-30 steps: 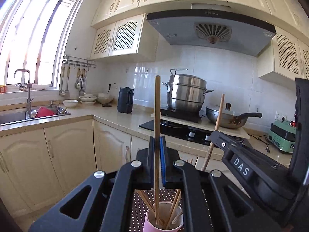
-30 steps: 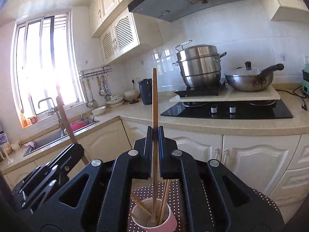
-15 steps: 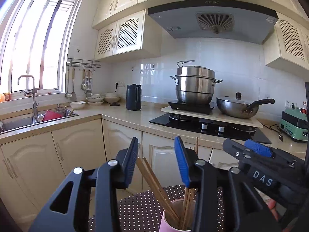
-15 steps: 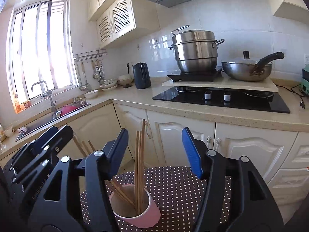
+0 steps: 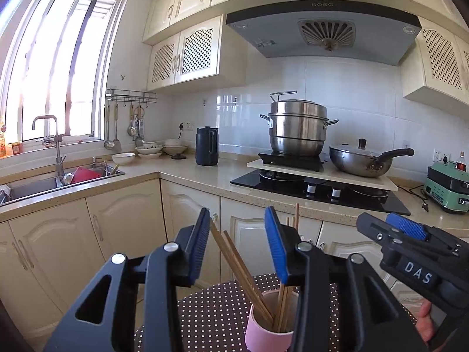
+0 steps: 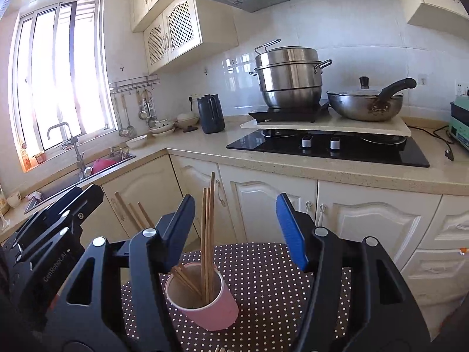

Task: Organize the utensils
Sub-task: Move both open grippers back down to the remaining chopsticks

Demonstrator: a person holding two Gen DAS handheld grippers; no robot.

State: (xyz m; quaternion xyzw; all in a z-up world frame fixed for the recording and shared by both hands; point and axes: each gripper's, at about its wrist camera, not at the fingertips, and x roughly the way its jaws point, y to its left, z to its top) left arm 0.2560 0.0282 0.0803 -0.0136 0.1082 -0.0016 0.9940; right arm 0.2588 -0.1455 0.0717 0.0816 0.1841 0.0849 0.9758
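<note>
- My left hand-held gripper (image 5: 239,249) stands spread, its blue pads apart with nothing pinched; chopsticks rise through the gap between them, but I see no pad pressing on any.
- My right hand-held gripper (image 6: 236,231) is spread wider, and its pads grip nothing either.
- The pink cup (image 6: 205,299) sits on a brown cloth with white dots (image 6: 263,278), below and between the right fingers, nearer the left one.
- The wooden chopsticks (image 6: 207,234) stand in that cup: a bundle close to upright at its far side, and a few more leaning toward the left, their tops showing past the left finger.
- In the left wrist view the same cup (image 5: 263,325) sits under the right finger, with chopsticks (image 5: 234,261) slanting up to the left and others nearly upright behind that finger.
- The two grippers are close side by side: the right one's tip (image 5: 404,243) shows at the right edge of the left view, and a bit of a hand (image 5: 425,319) shows under it.
- Behind, a kitchen bench (image 6: 293,164) carries a black hob, a steel steamer pot (image 6: 288,76), a lidded pan (image 6: 366,102) and a dark jug (image 6: 210,113).
- A sink (image 5: 58,176) sits under the window at the left.
</note>
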